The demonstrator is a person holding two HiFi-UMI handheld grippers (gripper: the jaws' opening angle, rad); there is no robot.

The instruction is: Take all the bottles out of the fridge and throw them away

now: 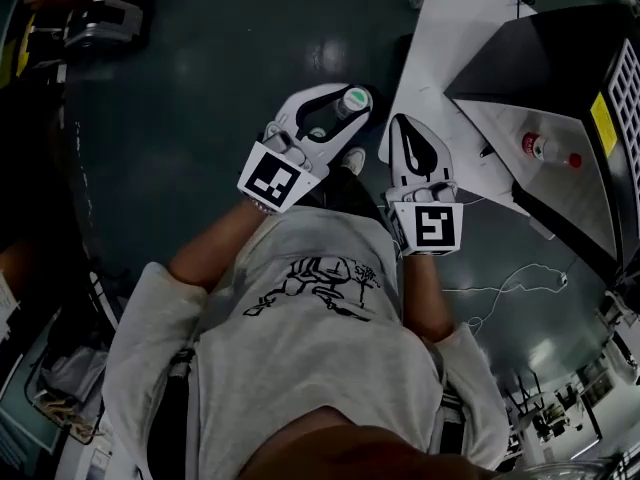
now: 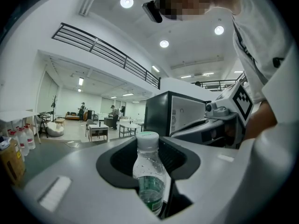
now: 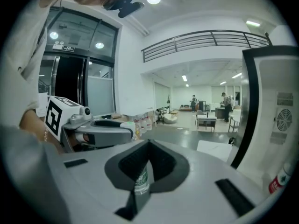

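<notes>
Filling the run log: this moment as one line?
left gripper: shut on clear bottle | right gripper: shut | red-capped bottle: next to fridge

Clear plastic bottle with white cap and green label point(image 2: 149, 171): upright, clamped in left tongs point(image 1: 345, 108), apart from black box-shaped fridge point(image 1: 540, 58), to its left. Red-capped clear bottle point(image 1: 547, 150): on its side against the fridge's pale panel.
</notes>
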